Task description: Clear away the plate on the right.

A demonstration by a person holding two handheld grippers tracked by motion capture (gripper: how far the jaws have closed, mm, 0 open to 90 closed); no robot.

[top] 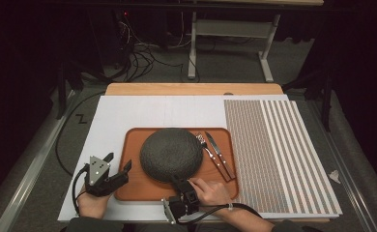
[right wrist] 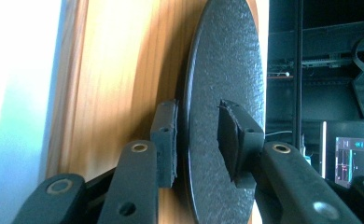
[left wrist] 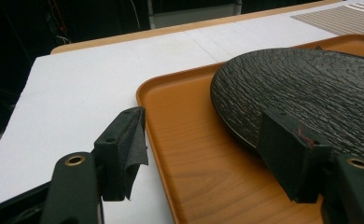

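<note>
Right tongs pinch the near rim of the plate, one jaw under and one over, likely to lift it. Left tongs hover spread astride the left edge of the tray, centre frame. Fork and knife lie right of the plate. White counter, dark room behind.

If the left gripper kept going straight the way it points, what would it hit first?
Probably the tray: the open left gripper straddles its near-left rim, one jaw over the white board, the other over the tray. That inner jaw would next meet the edge of the dark plate, though depth is hard to judge.
</note>
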